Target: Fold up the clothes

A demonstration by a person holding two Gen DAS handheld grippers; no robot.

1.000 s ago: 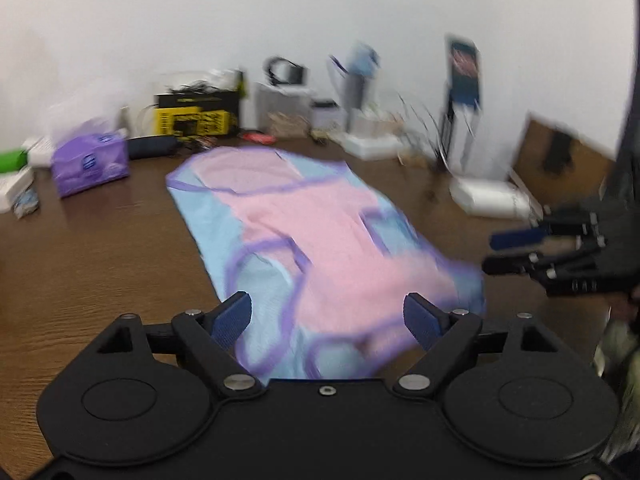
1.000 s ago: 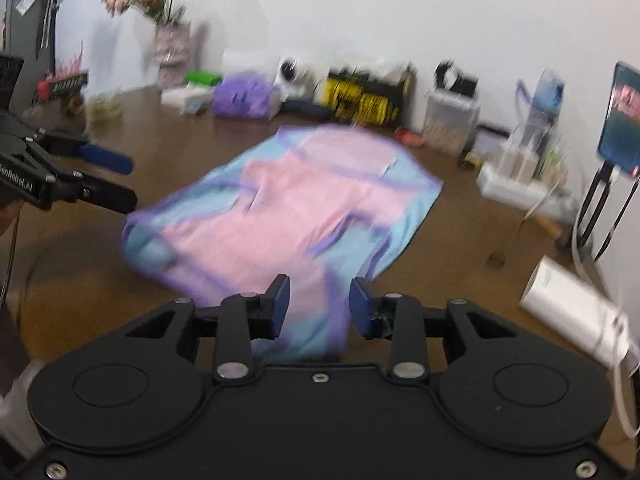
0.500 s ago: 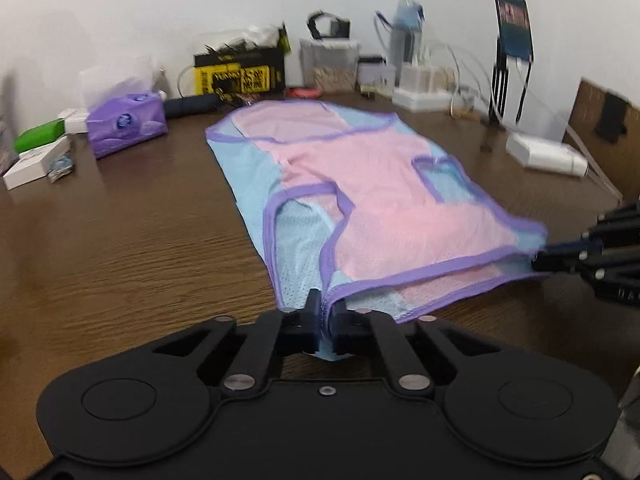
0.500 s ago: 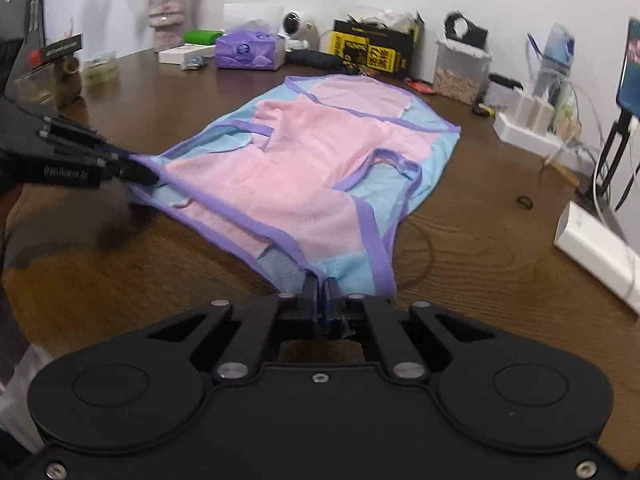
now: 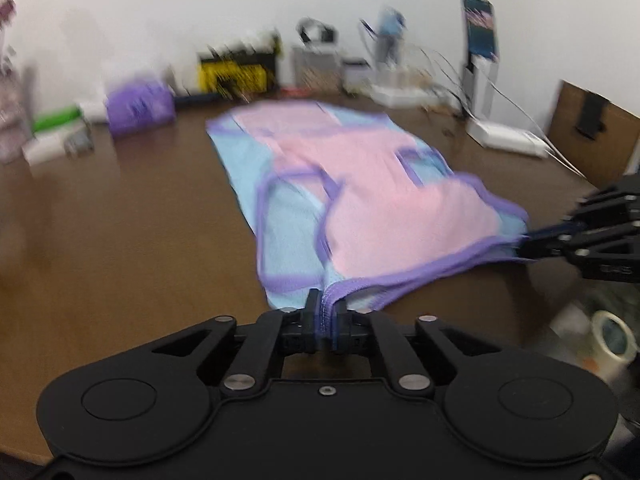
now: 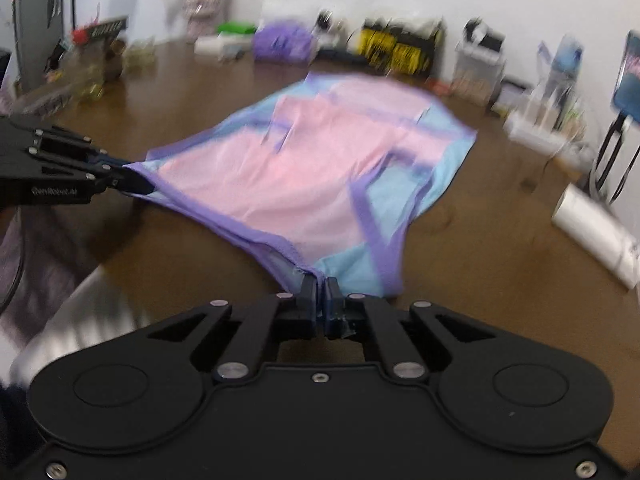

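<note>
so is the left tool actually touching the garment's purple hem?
Touching. In the left wrist view, the left tool has the pink-and-blue garment's purple hem bunched between its fingers; the jaws are opening.
</note>
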